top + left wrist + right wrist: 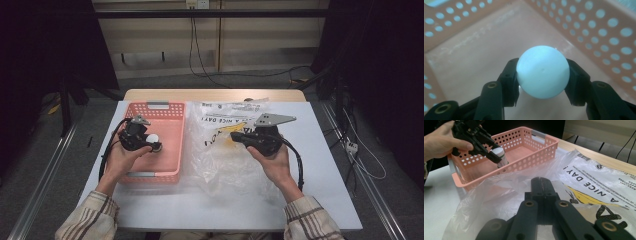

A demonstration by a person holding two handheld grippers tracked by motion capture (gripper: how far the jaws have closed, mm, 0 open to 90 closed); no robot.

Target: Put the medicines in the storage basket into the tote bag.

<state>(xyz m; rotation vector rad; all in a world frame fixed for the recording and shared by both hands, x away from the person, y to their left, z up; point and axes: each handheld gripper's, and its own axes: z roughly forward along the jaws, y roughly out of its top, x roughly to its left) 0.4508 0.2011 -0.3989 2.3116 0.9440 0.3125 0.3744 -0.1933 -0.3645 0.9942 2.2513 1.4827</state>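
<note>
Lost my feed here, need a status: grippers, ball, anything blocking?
Left gripper shut on white ball, held over the pink basket. Right gripper shut, empty, over the plastic bag. Basket floor below the ball bare.

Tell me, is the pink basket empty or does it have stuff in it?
Empty, as far as visible: the basket floor is bare. The white ball over it is clamped in the left gripper.

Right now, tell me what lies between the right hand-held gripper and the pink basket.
Crumpled clear plastic bag covers the table between the right hand-held gripper and the pink basket, as the right gripper view shows.
</note>
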